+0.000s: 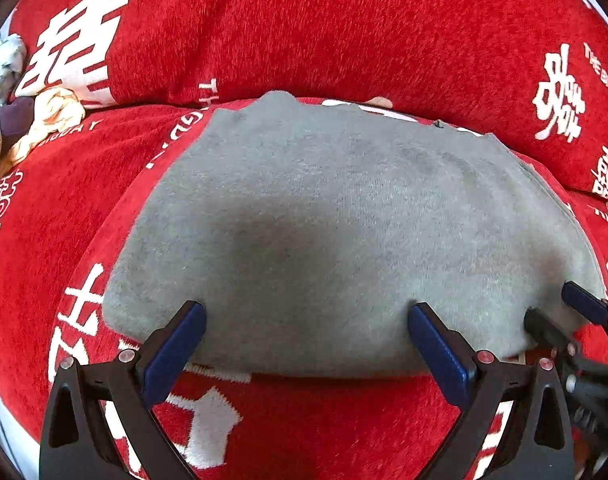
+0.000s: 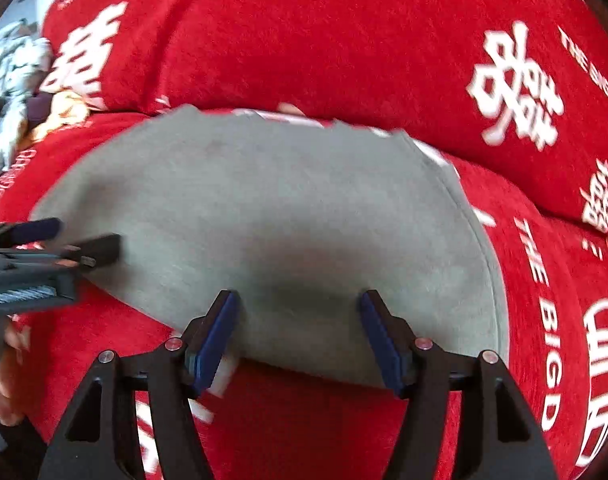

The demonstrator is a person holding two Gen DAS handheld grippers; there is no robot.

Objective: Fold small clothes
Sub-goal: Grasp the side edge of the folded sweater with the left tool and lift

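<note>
A: Grey cloth (image 1: 344, 232) lay flat on the red sofa cover (image 1: 83, 208), near edge facing both tools, far edge up against the back cushion (image 1: 344, 20).

B: Looked already doubled over once, judging by the thick, rounded near edge. Hard to be sure.

A: Left gripper (image 1: 306, 334) spread wide, tips just at the near edge, gripping nothing. Right gripper (image 2: 299, 326) likewise spread, astride the same edge further to the right, empty too.

B: Seen from the left camera, only the right tool's fingertips (image 1: 584, 302) showed at the cloth's right corner. Blurred in the right view, so probably mid-move there.

A: Best handled, probably, by sliding one finger of each tool under the edge and one over, then closing on all layers together, not just the top one.

B: Agreed. Also worth spacing the two grips evenly toward the corners, then lifting level and carrying the edge to the far side without dragging.

A: Risk: soft knit, likely to sag in the middle or slip from a shallow bite. Deeper bite advised.

B: Pile of other clothes (image 1: 43, 116) sat well apart at the far left, out of the way.
</note>
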